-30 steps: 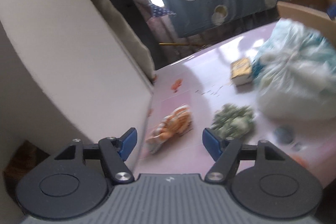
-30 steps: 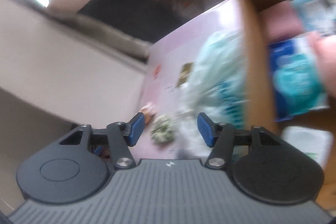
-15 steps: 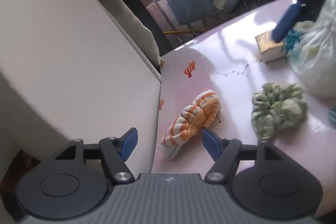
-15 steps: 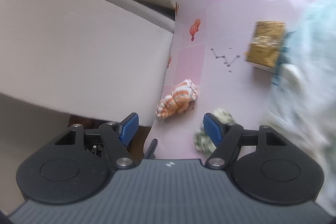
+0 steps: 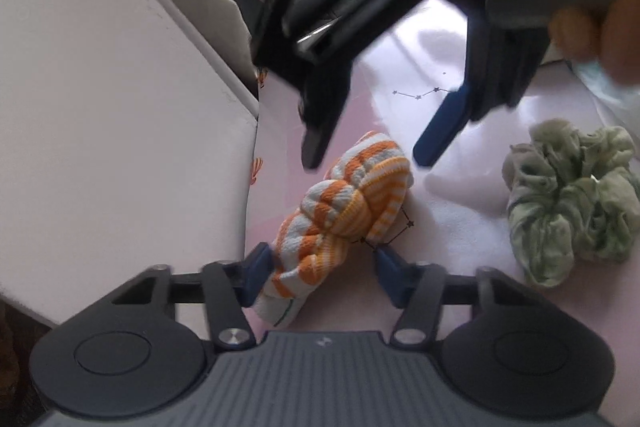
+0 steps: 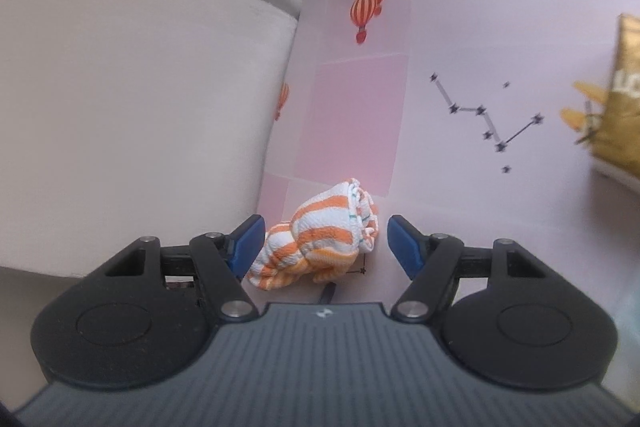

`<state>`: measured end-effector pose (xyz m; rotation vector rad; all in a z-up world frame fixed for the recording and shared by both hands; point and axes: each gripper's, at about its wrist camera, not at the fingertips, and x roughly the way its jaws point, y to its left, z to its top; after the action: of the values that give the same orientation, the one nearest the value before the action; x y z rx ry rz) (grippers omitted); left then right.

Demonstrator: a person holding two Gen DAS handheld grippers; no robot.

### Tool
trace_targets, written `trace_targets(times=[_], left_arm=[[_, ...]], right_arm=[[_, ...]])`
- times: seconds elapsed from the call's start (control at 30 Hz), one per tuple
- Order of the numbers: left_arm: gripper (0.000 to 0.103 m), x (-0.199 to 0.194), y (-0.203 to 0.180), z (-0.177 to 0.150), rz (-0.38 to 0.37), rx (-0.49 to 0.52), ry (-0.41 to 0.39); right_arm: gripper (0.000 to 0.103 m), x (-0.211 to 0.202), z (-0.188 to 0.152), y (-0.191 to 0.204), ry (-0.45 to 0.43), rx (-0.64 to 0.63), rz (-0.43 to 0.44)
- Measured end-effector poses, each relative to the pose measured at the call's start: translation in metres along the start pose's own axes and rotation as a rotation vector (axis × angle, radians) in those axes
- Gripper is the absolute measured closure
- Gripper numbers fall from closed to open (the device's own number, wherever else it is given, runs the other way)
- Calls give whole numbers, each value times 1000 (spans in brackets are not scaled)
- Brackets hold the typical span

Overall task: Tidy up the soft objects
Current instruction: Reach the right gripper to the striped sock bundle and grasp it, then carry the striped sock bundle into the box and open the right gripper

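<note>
Both your grippers were open around the stripy sock (image 5: 352,211): your left gripper (image 5: 320,273) at one end, your right gripper (image 6: 322,241) at the other. It lay by the tabletop's (image 6: 460,27) left edge, beside the green scrunchie (image 5: 572,199).

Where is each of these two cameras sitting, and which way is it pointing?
Left wrist view: sits on the left gripper, looking forward and down at the pink table; its open blue-tipped fingers flank the striped sock, the right gripper and the person's fingers show above, a green scrunchie lies right.
Right wrist view: sits on the right gripper, aimed down at the table from the opposite side, open fingers around the sock; a gold packet at right.
Shared: the sock, table and white panel.
</note>
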<state>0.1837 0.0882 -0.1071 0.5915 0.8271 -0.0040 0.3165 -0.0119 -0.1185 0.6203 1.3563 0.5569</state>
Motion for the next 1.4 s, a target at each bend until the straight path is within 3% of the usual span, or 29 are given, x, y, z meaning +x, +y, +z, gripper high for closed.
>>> trace_targets(times=[0.1, 0.27, 0.37, 0.6, 0.77, 1.07, 1.4], left_arm=[[67, -5, -2, -3, 28, -6, 5], [71, -24, -1, -7, 34, -29, -8], [72, -41, 8, -6, 37, -43, -34], [71, -102, 0, 3, 78, -16, -134], [71, -151, -17, 16, 68, 23, -242], [71, -227, -92, 60, -28, 191, -432], [72, -281, -206, 121, -236, 356, -561]], right_arm=[[48, 5, -6, -4, -3, 15, 5], [61, -10, -14, -12, -12, 65, 45], [63, -25, -20, -9, -22, 60, 74], [63, -89, -43, 4, -91, 8, 131], [63, -154, -69, -4, -186, 13, 172], [63, -290, -128, -75, -416, 85, 209], [60, -424, -192, -182, -622, 215, 107]])
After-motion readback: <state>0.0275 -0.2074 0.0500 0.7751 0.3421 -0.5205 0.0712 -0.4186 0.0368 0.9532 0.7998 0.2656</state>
